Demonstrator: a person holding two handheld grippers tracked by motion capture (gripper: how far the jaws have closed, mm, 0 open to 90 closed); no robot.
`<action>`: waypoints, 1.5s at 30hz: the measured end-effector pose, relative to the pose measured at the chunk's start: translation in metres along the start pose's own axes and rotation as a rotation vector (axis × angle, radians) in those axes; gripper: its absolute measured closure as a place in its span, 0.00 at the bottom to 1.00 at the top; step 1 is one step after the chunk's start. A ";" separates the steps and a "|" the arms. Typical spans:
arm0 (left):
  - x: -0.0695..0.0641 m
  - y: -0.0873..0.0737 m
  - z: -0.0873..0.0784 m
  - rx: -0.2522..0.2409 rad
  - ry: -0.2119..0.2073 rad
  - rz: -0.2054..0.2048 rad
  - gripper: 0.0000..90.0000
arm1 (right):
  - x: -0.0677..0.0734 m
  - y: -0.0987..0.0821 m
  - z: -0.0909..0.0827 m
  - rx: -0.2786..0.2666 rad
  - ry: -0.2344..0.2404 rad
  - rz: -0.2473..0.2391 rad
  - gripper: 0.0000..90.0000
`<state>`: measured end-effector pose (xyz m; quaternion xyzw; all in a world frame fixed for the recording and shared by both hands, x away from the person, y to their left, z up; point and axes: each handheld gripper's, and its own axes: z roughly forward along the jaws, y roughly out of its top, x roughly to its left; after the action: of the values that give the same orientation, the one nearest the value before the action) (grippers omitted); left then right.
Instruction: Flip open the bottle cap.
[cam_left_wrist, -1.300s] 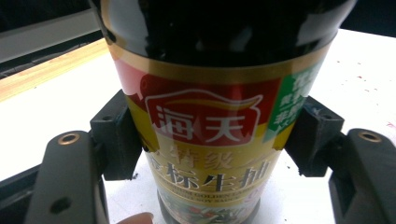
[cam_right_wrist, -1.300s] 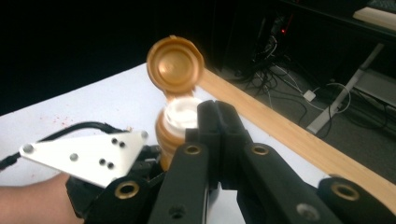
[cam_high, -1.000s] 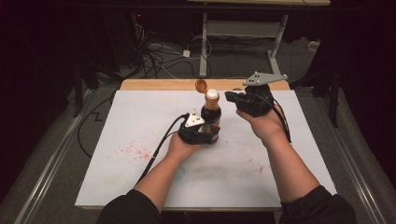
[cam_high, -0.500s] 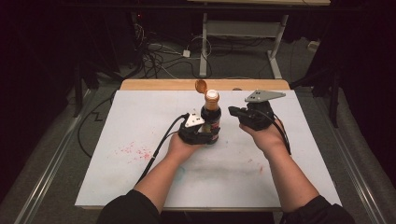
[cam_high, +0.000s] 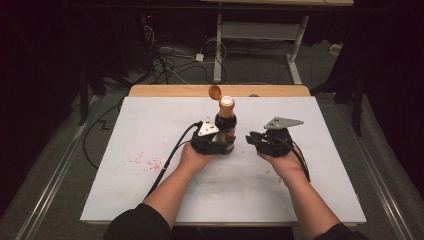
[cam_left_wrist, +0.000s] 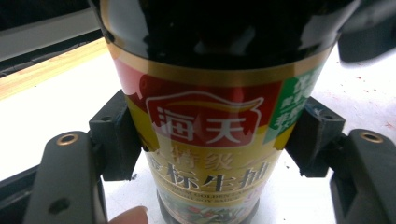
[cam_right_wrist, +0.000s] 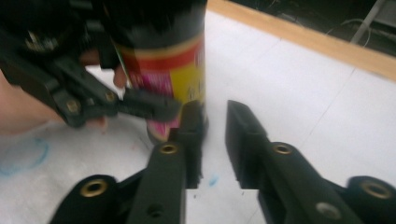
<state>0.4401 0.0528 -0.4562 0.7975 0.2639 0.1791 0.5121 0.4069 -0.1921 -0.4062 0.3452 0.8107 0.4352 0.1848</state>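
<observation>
The left gripper (cam_high: 220, 140) is clamped on the lower body of a dark glass sauce bottle with a red, yellow and green label (cam_high: 226, 131); in the left gripper view both black pads are seen pressed against the label's sides (cam_left_wrist: 208, 140), one at each edge, with a fingertip (cam_left_wrist: 128, 215) of the holding hand visible at the bottom. The bottle is held upright on the white table sheet (cam_high: 150, 130), near the middle of the table and somewhat toward its far side. Its pale neck is uncovered, and the orange flip cap (cam_high: 215, 92) is tipped back, hinged to the left of the neck.

The right gripper (cam_high: 251, 138) is held just to the right of the bottle, low over the sheet, with its grey three-cornered plate (cam_high: 283, 122) on top. Its jaws have just been opening and a narrow gap is seen between them in the right gripper view (cam_right_wrist: 215, 140); nothing is held in that gap. The jaw tips are pointed at the bottle's base and lie just beside it, close to the left gripper's pad.

A wooden edge (cam_high: 175, 90) is seen along the far side of the sheet, and faint red stains (cam_high: 142, 161) are scattered on the sheet to the left of the left forearm.
</observation>
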 end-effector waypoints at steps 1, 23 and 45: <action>0.000 0.000 0.000 0.002 0.001 0.002 0.31 | 0.000 -0.005 0.002 0.004 0.000 0.002 0.77; -0.001 0.002 -0.002 0.013 0.009 0.005 0.30 | 0.003 -0.064 0.005 0.088 -0.065 0.041 0.01; 0.013 -0.046 -0.043 0.158 -0.025 -0.105 0.09 | -0.003 -0.093 -0.021 0.045 -0.102 0.065 0.01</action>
<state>0.4158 0.1070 -0.4808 0.8226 0.3122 0.1209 0.4596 0.3592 -0.2418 -0.4719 0.3972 0.7981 0.4046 0.2038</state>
